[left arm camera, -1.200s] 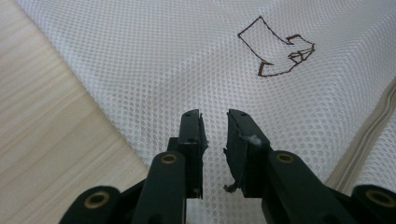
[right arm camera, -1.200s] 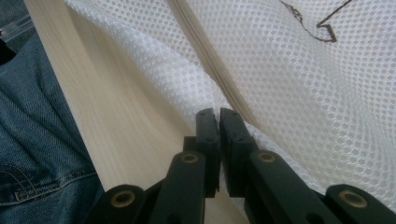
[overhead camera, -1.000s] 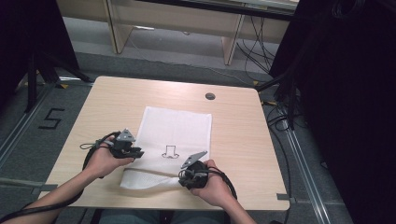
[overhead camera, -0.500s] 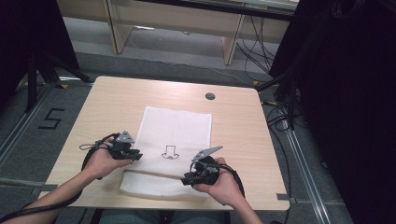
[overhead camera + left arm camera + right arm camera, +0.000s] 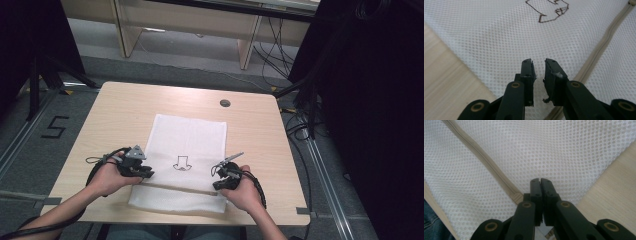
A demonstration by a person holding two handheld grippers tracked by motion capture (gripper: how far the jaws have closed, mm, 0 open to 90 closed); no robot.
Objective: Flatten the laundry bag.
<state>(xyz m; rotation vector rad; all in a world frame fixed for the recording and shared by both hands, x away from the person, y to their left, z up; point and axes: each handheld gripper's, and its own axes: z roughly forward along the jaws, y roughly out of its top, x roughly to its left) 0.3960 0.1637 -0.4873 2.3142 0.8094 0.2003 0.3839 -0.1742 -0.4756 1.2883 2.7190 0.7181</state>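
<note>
A white mesh bag [image 5: 190, 135] lies flat on the wooden table [image 5: 125, 110], with a small line drawing [image 5: 182, 164] printed near its middle. A beige zipper [image 5: 175, 187] runs across its near part. My left gripper [image 5: 148, 174] rests at the bag's left edge just above the zipper [image 5: 599, 47]; its jaws [image 5: 539, 65] stand a narrow gap apart over the mesh. My right gripper [image 5: 218, 185] is at the bag's right edge, by the zipper's end [image 5: 517, 196]. Its jaws [image 5: 540, 181] have just closed and are shut; I cannot tell whether anything is pinched between them.
A round dark cable hole [image 5: 225, 103] sits in the table's far right part. Bare wood [image 5: 614, 187] lies right of the bag. Cables and desk legs stand on the floor beyond the table. The person's trouser leg [image 5: 431, 225] shows below the near edge.
The right hand has slid to the right along the zipper to the bag's right edge. The left hand has stayed in place.
</note>
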